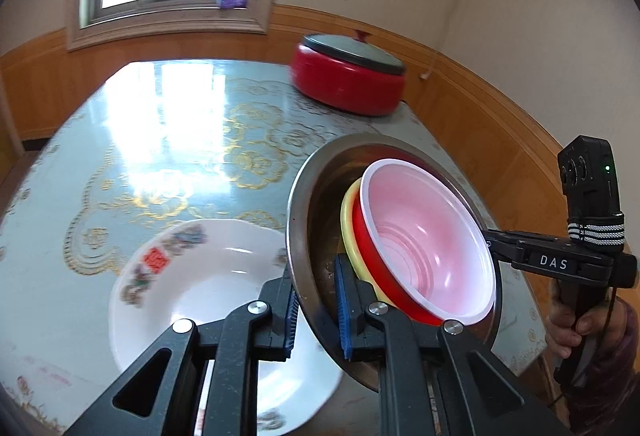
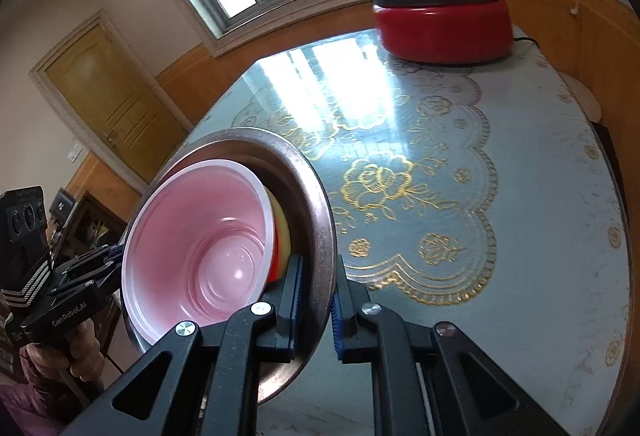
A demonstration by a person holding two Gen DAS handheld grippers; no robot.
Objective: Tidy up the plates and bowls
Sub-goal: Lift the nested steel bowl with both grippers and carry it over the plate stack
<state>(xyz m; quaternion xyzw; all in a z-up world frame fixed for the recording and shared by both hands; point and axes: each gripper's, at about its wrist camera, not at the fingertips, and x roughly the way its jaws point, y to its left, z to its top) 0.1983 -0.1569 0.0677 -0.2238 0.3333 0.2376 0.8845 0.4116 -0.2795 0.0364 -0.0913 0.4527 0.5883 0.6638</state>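
Left gripper (image 1: 318, 310) and right gripper (image 2: 316, 310) each clamp opposite rim edges of the steel bowl (image 1: 304, 236), held tilted above the tabletop (image 1: 160, 140). The thin rim looks stiff but slick, so two-sided pinching suits. Nested red plastic bowl (image 1: 428, 236) and yellow bowl (image 1: 347, 220) look light, loose, likely to slide; the white plate (image 1: 200, 284) below looks fragile.

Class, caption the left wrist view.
Both grippers grip the steel bowl's rim, stacked bowls inside, above a white plate.
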